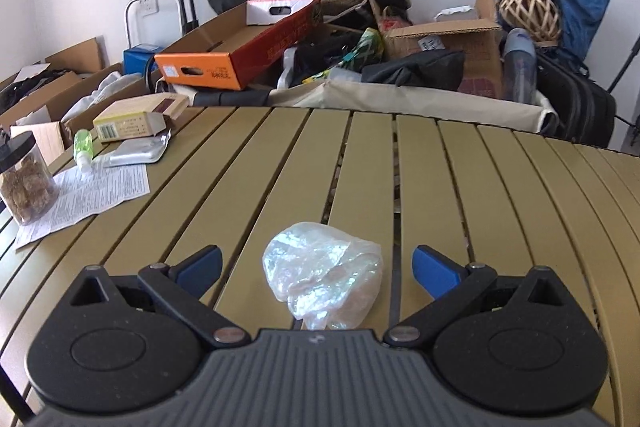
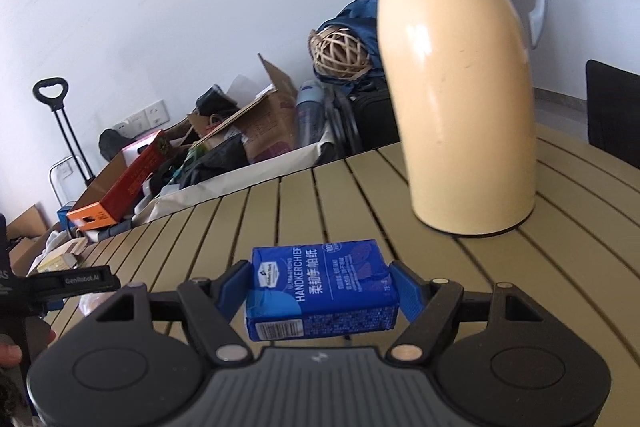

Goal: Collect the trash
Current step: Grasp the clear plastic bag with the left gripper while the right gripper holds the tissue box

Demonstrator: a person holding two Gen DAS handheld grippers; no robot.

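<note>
A crumpled clear plastic wrapper [image 1: 326, 273] lies on the slatted olive table [image 1: 280, 167], right between the wide-spread blue pads of my left gripper [image 1: 318, 267]; the pads stand apart from it on both sides, so that gripper is open. In the right wrist view my right gripper [image 2: 320, 291] is shut on a blue handkerchief tissue pack [image 2: 320, 293], both blue pads pressed against its short ends, and the pack hangs a little above the table [image 2: 320, 195]. The left gripper's black body [image 2: 60, 285] shows at the left edge of that view.
A tall cream thermos jug [image 2: 460, 87] stands on the table to the right. On the left side lie a printed leaflet [image 1: 84, 193], a snack jar [image 1: 24, 183], a green bottle [image 1: 83, 145], a foil pouch [image 1: 136, 153] and a carton [image 1: 136, 117]. Cardboard boxes [image 1: 240, 47] and bags crowd the floor beyond the far edge.
</note>
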